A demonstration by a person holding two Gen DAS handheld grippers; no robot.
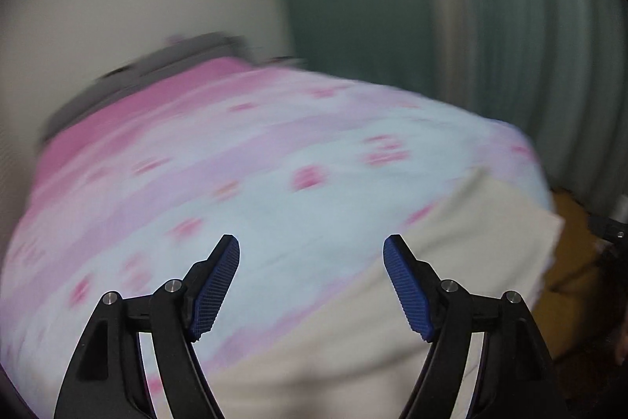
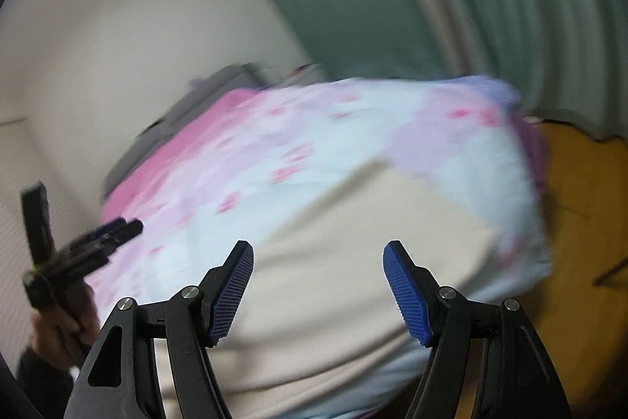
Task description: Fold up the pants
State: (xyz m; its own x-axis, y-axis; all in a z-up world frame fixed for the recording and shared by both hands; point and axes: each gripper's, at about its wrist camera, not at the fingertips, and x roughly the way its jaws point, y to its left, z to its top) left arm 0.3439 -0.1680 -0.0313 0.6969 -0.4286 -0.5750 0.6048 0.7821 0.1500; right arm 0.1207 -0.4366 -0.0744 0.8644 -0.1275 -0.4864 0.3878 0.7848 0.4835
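Cream-coloured pants (image 1: 451, 254) lie flat on the near right part of a bed; in the right wrist view the pants (image 2: 333, 262) fill the middle foreground. My left gripper (image 1: 312, 262) hovers above the bed with its blue pads (image 1: 214, 293) wide apart and nothing between them. My right gripper (image 2: 318, 264) is likewise open and empty above the cloth. At the left edge of the right wrist view, the left gripper (image 2: 117, 230) shows blurred, held by a hand (image 2: 59, 328). Both views are smeared by motion.
The bed carries a pink, white and pale blue patterned cover (image 1: 235, 152). A grey headboard or pillow (image 1: 157, 65) sits at its far end against a cream wall. Green curtains (image 1: 510, 26) hang at the right, above a yellow-brown floor (image 2: 588, 222).
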